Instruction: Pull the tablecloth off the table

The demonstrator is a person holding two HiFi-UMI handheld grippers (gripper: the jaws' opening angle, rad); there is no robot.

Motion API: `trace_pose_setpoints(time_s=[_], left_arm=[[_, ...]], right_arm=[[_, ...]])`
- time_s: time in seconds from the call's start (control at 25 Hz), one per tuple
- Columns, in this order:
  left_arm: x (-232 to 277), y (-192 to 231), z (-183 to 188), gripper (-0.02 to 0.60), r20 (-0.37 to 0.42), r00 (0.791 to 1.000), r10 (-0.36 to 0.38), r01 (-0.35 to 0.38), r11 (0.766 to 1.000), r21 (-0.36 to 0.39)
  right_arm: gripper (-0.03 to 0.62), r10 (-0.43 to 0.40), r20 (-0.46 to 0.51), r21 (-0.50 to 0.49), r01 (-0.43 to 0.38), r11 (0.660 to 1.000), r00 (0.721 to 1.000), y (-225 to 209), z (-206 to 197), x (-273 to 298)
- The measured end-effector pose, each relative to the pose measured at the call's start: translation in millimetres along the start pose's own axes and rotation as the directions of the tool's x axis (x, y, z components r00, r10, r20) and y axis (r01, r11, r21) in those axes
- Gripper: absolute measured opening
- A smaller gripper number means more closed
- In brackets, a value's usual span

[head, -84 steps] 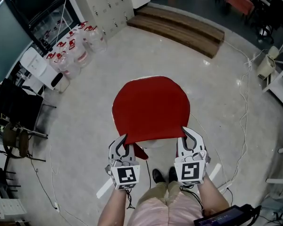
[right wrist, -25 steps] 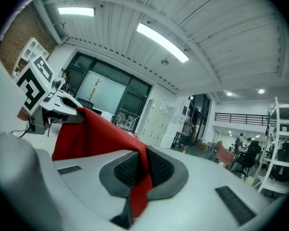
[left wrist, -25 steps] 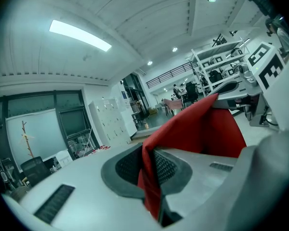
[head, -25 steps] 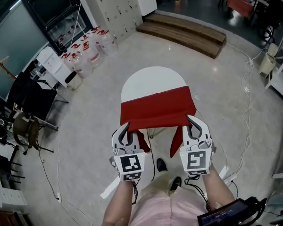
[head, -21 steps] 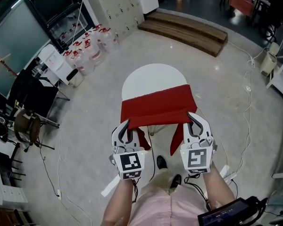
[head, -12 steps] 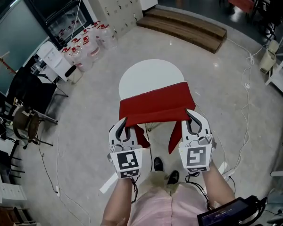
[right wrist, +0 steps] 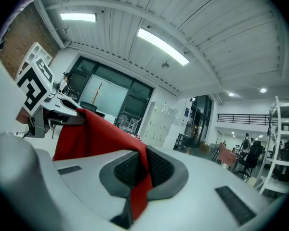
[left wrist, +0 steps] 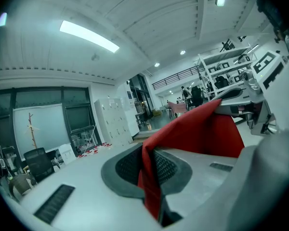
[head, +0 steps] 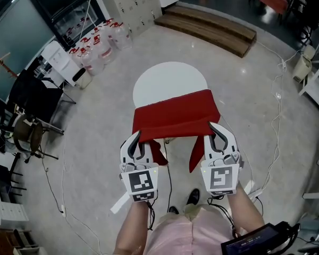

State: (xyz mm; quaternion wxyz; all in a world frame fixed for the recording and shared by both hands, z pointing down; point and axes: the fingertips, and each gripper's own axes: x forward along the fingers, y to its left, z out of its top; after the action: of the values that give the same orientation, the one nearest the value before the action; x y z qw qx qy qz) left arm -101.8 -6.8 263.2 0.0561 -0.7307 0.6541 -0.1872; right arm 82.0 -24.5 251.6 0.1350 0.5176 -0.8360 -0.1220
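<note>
Red tablecloth lies over the near half of the round white table. My left gripper and right gripper are each clamped on a near corner. Mid-pull, I judge; next, draw both hands evenly toward me.

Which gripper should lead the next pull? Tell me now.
Neither alone: the left gripper and right gripper are both shut on the tablecloth at its near edge, side by side. Probably pull with both together.
</note>
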Motion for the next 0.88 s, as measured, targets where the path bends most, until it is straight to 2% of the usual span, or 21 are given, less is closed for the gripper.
trace_pose_setpoints(time_s=[0.12,0.48,0.88], left_arm=[[-10.3,2.6,0.7,0.037,0.01,1.0,-0.001,0.001,1.0,0.007],[-46.1,19.7,-0.4,0.037,0.038,0.999,-0.024,0.024,1.0,0.011],[-78.8,17.7,0.1,0.037,0.062,0.996,-0.065,0.065,0.998,0.009]], right_arm=[[0.023,-0.003,0.016,-0.034,0.003,0.999,1.0,5.1,6.4,-7.5],[0.023,-0.046,0.018,-0.013,0.046,0.999,0.999,33.9,24.0,-36.1],[0.023,-0.087,0.008,-0.045,0.087,0.995,0.996,49.3,33.0,-72.9]])
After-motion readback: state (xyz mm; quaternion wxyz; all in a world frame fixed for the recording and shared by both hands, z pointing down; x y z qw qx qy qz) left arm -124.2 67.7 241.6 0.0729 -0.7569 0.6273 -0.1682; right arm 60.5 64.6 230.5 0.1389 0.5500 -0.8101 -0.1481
